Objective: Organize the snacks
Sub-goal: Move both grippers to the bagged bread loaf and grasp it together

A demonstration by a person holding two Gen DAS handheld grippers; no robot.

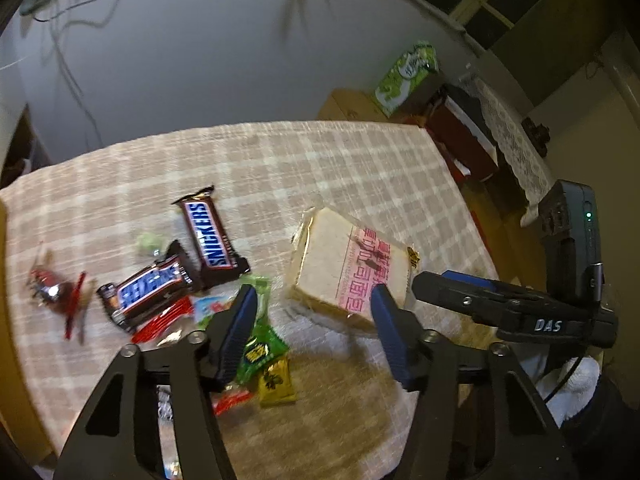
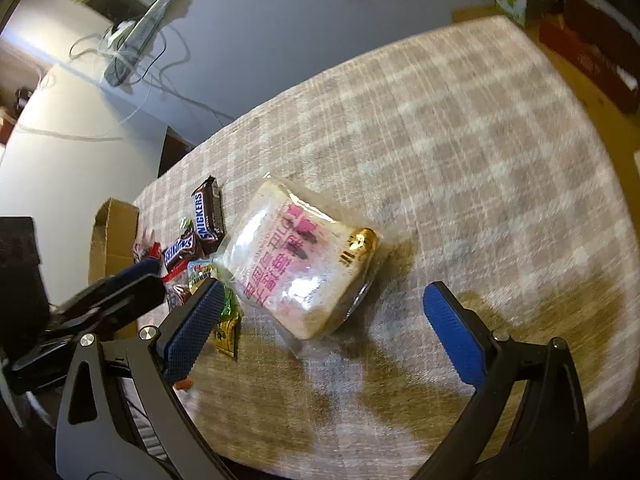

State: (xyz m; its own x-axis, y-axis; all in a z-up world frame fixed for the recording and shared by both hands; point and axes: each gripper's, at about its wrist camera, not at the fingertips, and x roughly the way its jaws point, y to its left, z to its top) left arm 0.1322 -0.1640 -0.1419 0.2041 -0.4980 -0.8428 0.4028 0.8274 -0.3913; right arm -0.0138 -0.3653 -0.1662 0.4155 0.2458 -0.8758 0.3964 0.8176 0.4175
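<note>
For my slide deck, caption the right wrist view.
Open right gripper above wrapped bread on checked tablecloth.

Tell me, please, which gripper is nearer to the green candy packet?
Left. The left gripper hangs right over the green candy packet, one finger covering it. The right gripper hangs open over the wrapped bread, beside that packet.

Both claws (image 1: 312, 304) (image 2: 320, 304) are black, silver-screwed, with blue textured pads (image 2: 454, 340).
</note>
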